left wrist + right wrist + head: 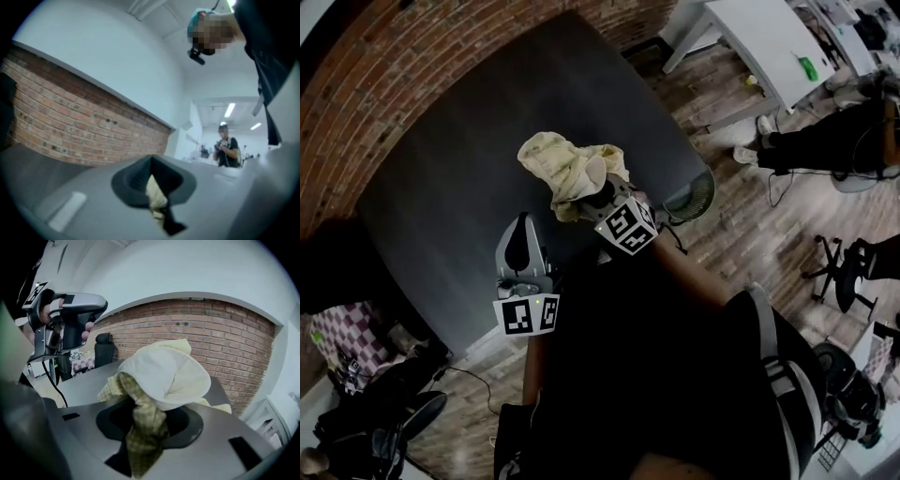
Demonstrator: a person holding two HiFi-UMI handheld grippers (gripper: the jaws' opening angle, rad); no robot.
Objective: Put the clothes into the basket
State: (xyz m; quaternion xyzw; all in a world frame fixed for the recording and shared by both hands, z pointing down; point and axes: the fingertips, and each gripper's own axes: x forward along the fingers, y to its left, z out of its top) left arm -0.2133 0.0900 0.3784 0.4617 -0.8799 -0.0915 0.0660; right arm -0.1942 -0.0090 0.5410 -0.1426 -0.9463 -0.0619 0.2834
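1. Table: dark grey with a matte top. Its far edges run close to the brick wall.
2. Floor: wood planks, bordering the table's near and right sides.
3. Items standing on the floor:
   - round basket, just beside the table's right corner;
   - white table, well apart;
   - black office chair.

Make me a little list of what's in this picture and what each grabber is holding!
table: dark grey, beside a brick wall
right gripper: fingers shut on the yellow cloth, held over the table
left gripper: a yellowish scrap shows between its fingers; grip unclear
basket: maybe the round thing past the table's edge
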